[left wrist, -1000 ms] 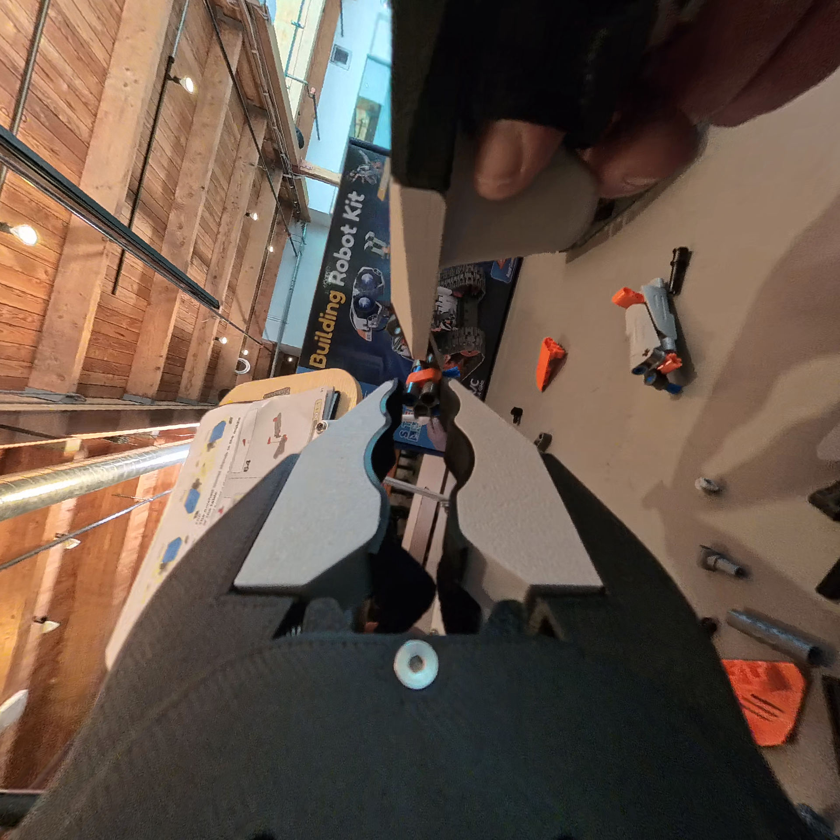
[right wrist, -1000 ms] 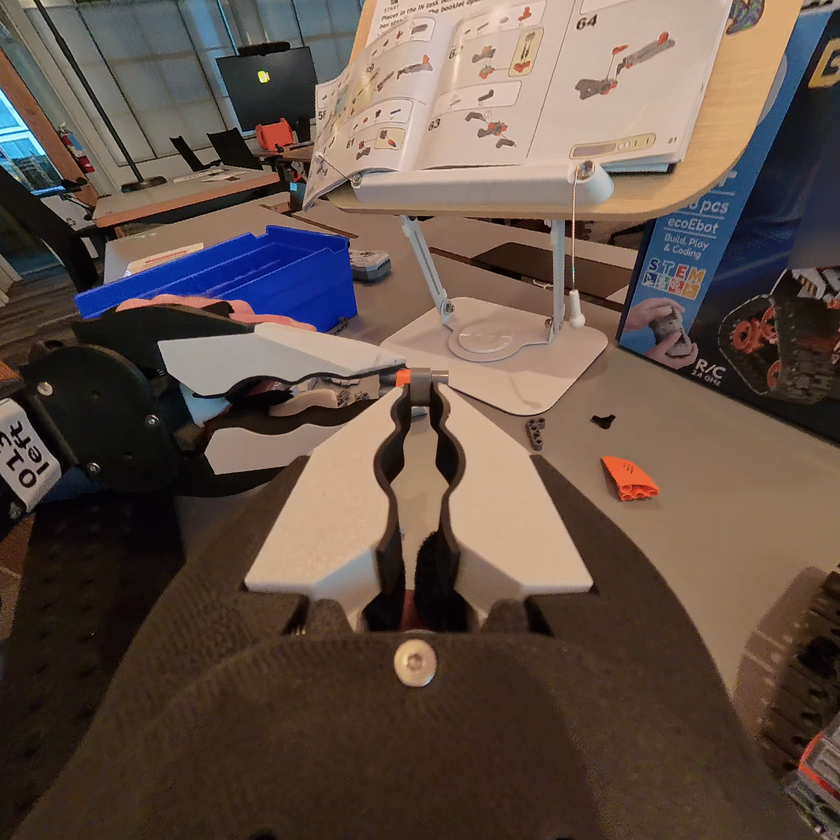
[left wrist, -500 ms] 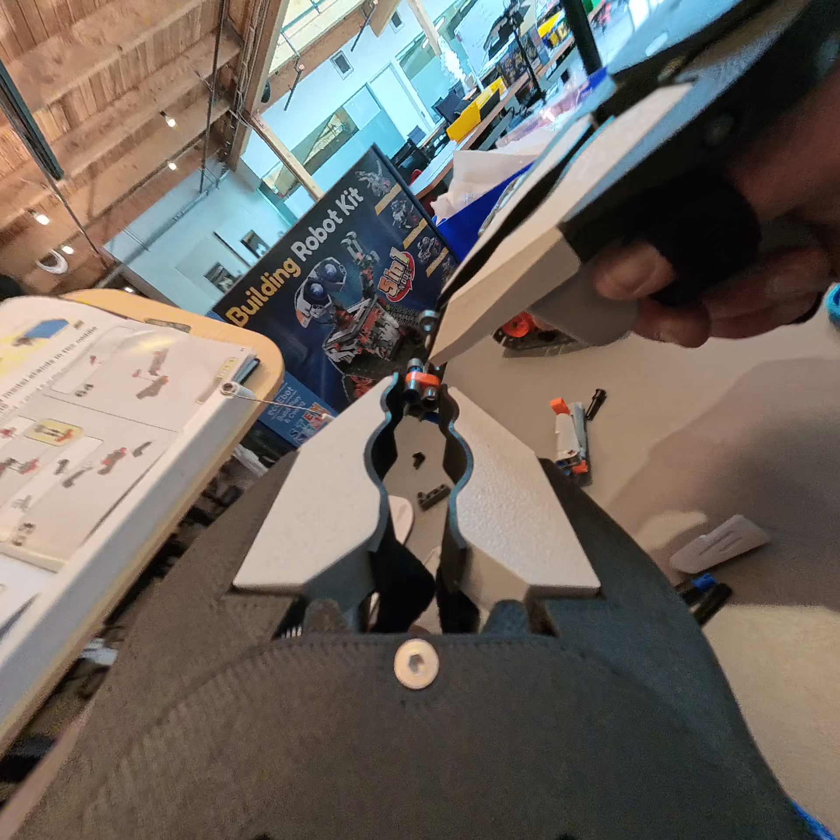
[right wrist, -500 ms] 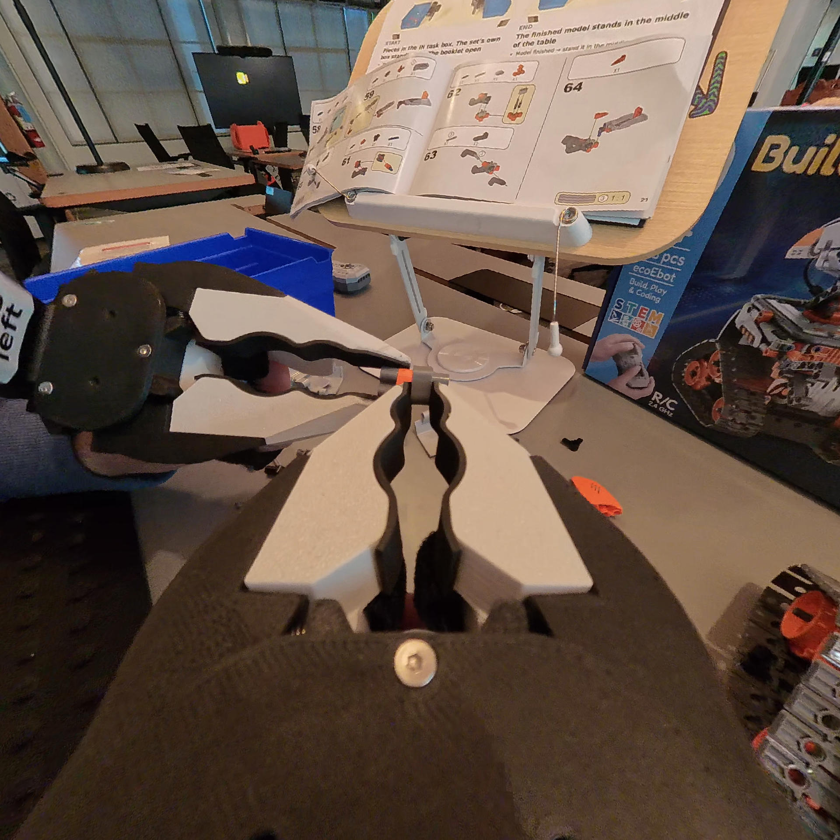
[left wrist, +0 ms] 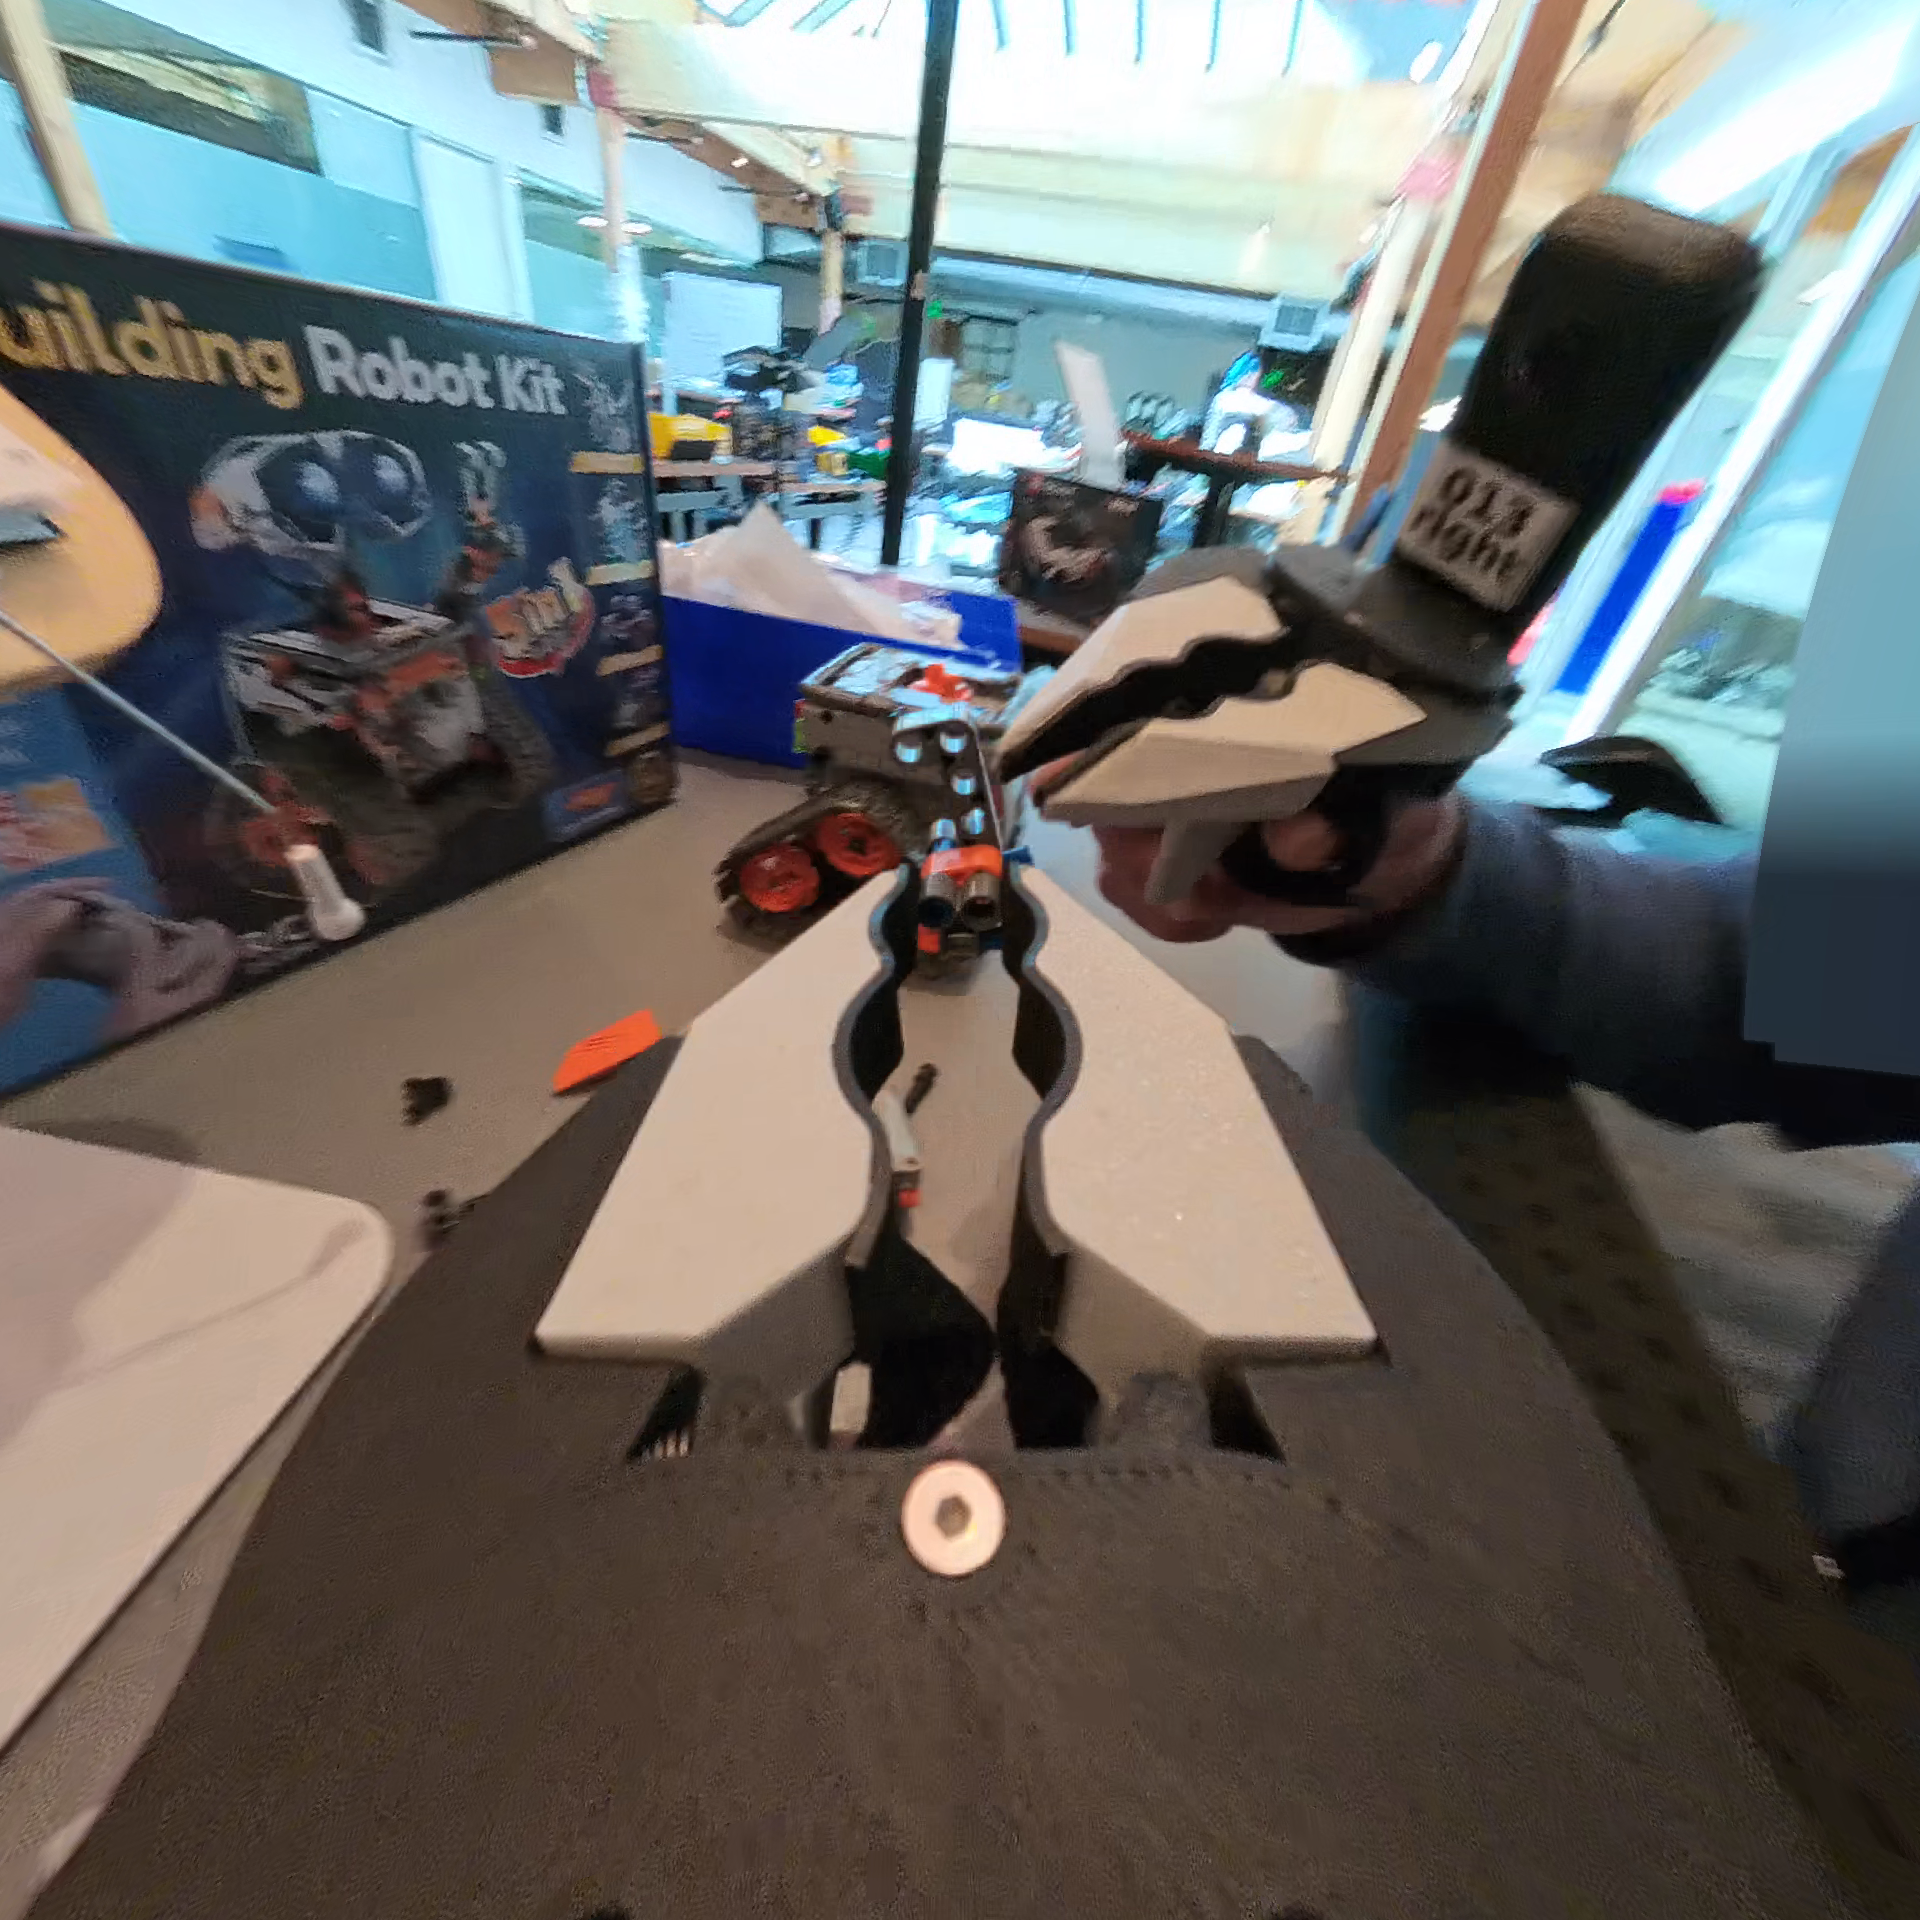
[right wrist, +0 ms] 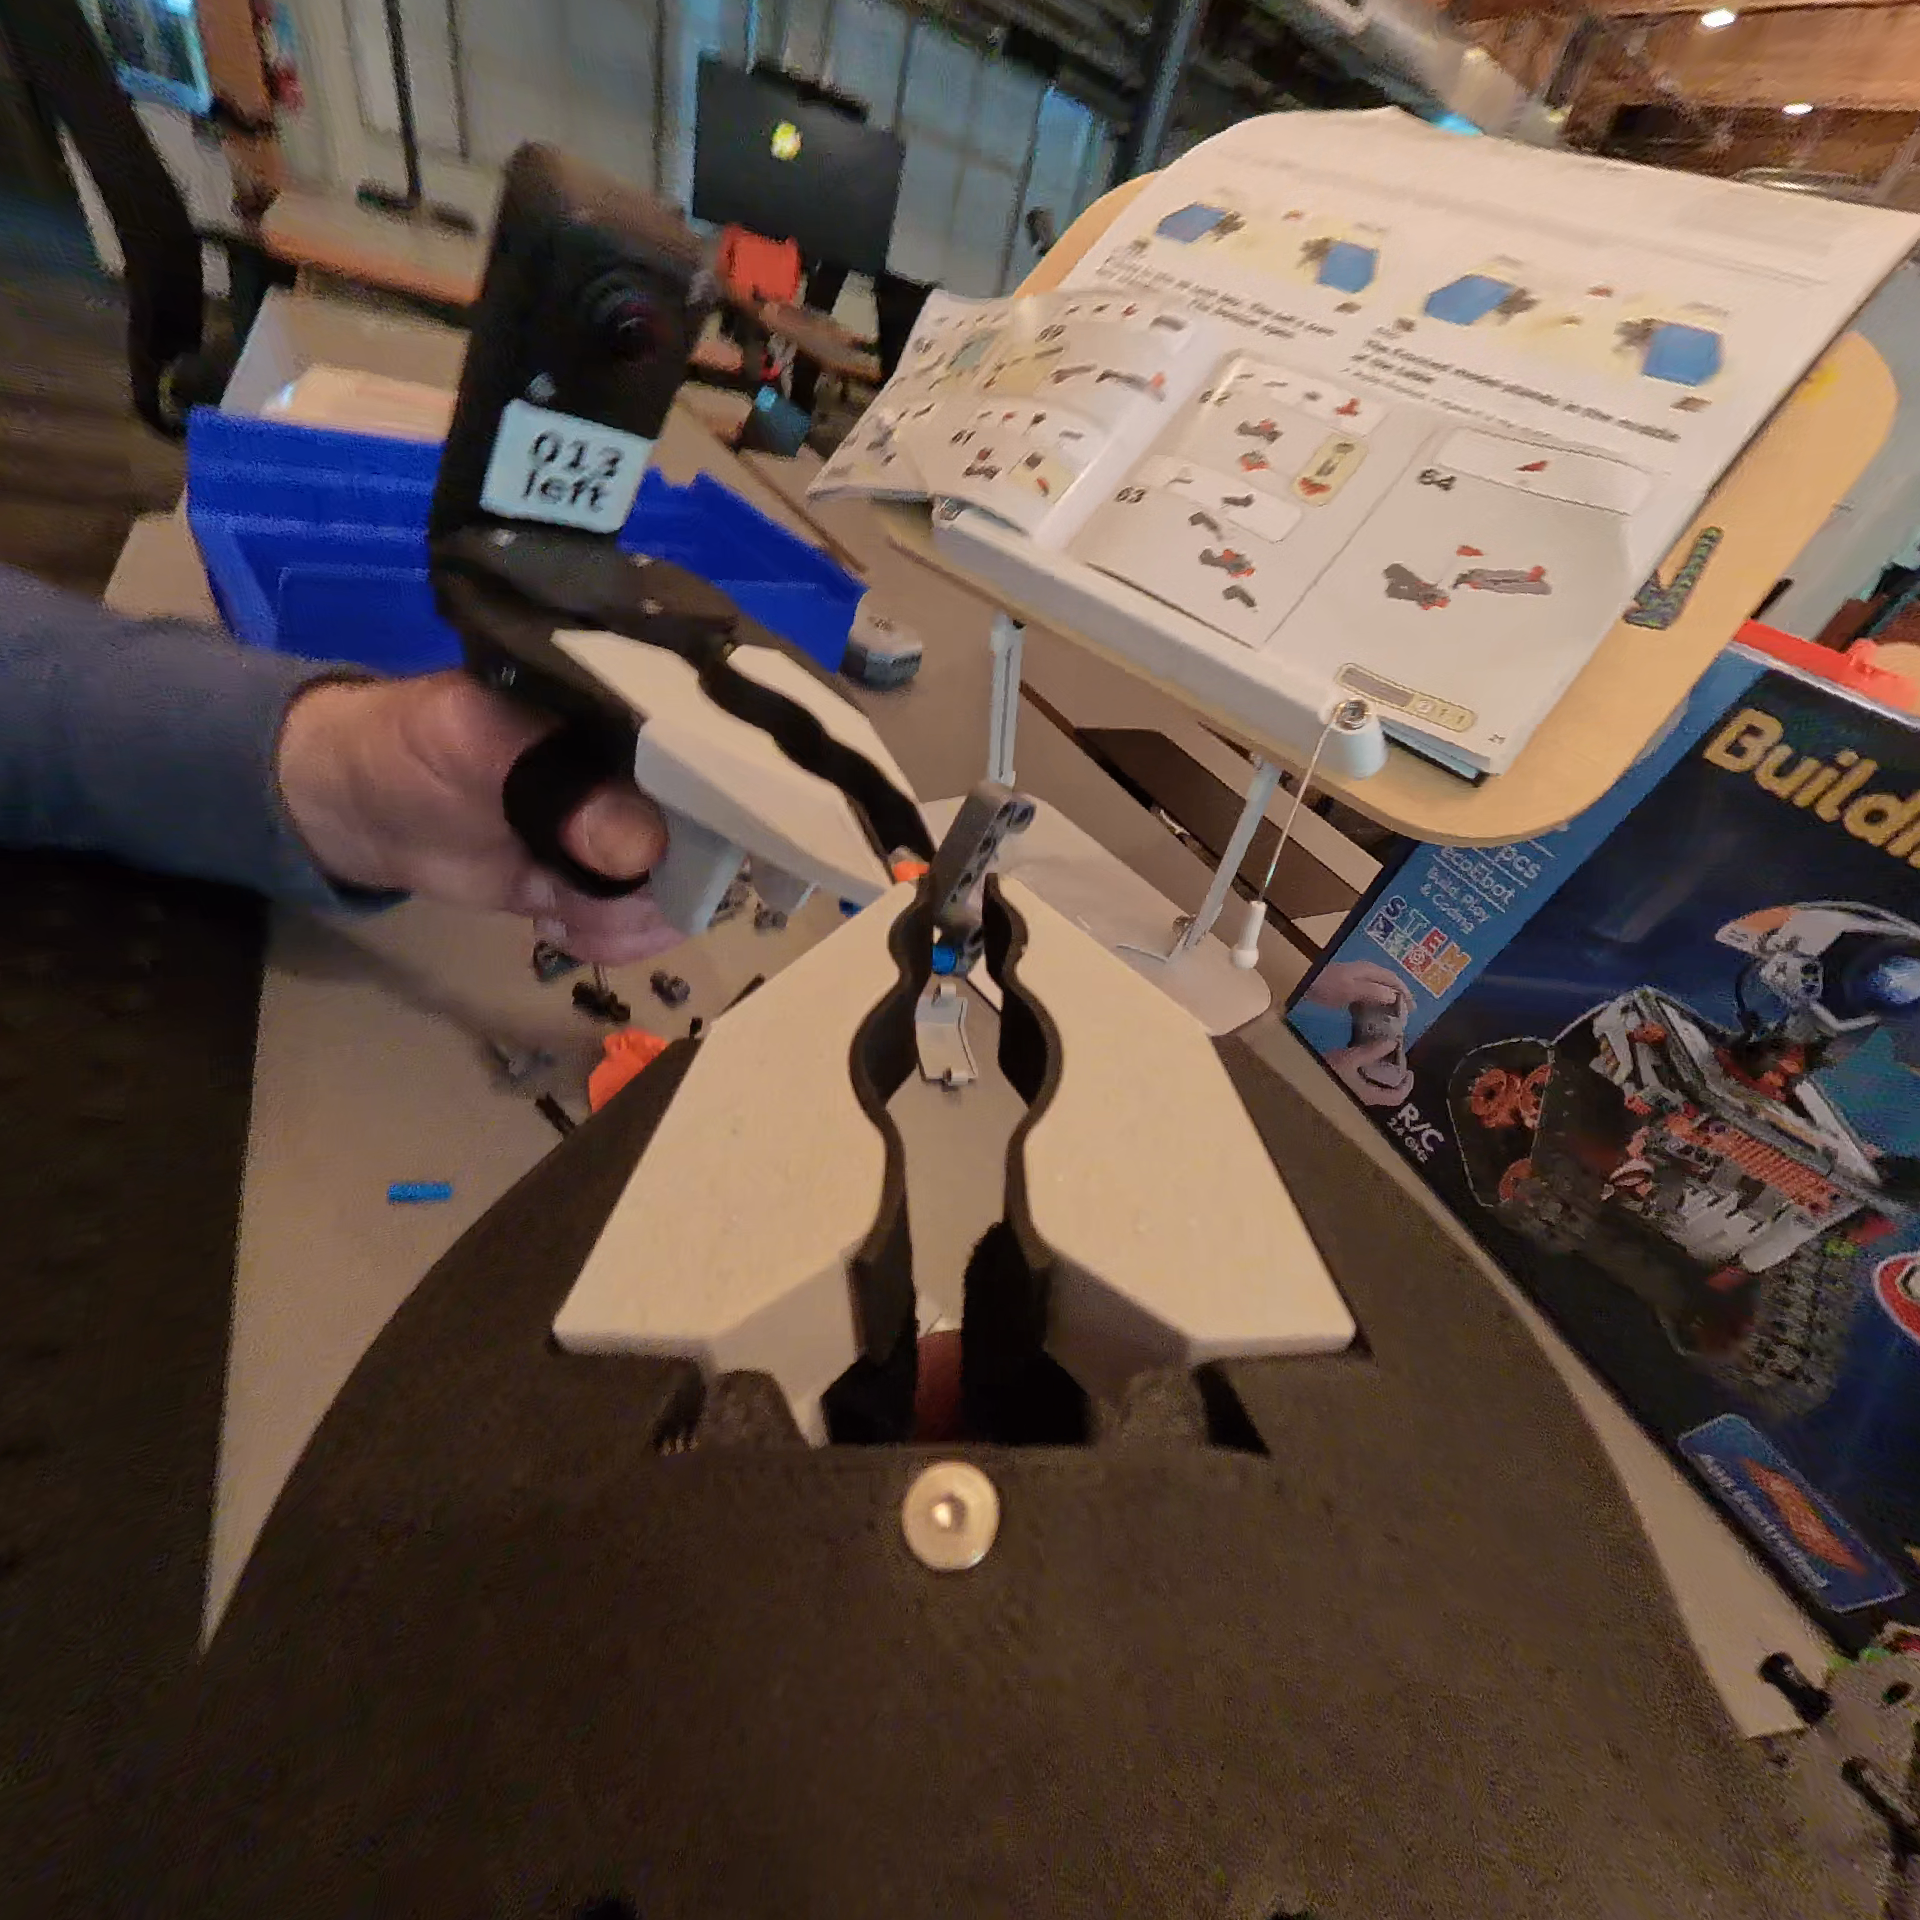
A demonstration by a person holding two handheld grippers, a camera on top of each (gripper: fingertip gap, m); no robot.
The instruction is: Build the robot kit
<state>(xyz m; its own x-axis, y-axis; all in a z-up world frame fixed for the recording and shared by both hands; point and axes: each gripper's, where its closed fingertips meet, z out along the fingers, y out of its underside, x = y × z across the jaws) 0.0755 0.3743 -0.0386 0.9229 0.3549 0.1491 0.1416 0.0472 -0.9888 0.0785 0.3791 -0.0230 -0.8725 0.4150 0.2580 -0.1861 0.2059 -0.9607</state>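
Note:
A small assembly, a grey holed beam [left wrist: 948, 774] with an orange connector [left wrist: 968, 860] and blue pin, hangs in the air between both grippers. My left gripper [left wrist: 958, 906] is shut on its orange-and-grey end. My right gripper [right wrist: 954, 914] is shut on the grey beam [right wrist: 982, 847], which sticks up tilted past its tips. In the left wrist view the right gripper [left wrist: 1013, 769] comes in from the right, held by a hand. In the right wrist view the left gripper [right wrist: 896, 871] comes in from the left, tips meeting mine.
A tracked robot model [left wrist: 831, 821] stands behind the grippers, next to a kit box [left wrist: 312, 623]. An instruction booklet [right wrist: 1351, 468] rests on a white stand [right wrist: 1195, 977]. A blue bin [right wrist: 312, 540] is at the back left. Loose orange [left wrist: 608, 1039], black and blue [right wrist: 421, 1192] parts lie on the grey table [left wrist: 468, 997]. Only a small space, under 4 cm, lies between the two pairs of fingers.
The left gripper has rolled from sideways to level and both views have swung round. Both grippers stay shut on the small assembly, whose beam now points upward.

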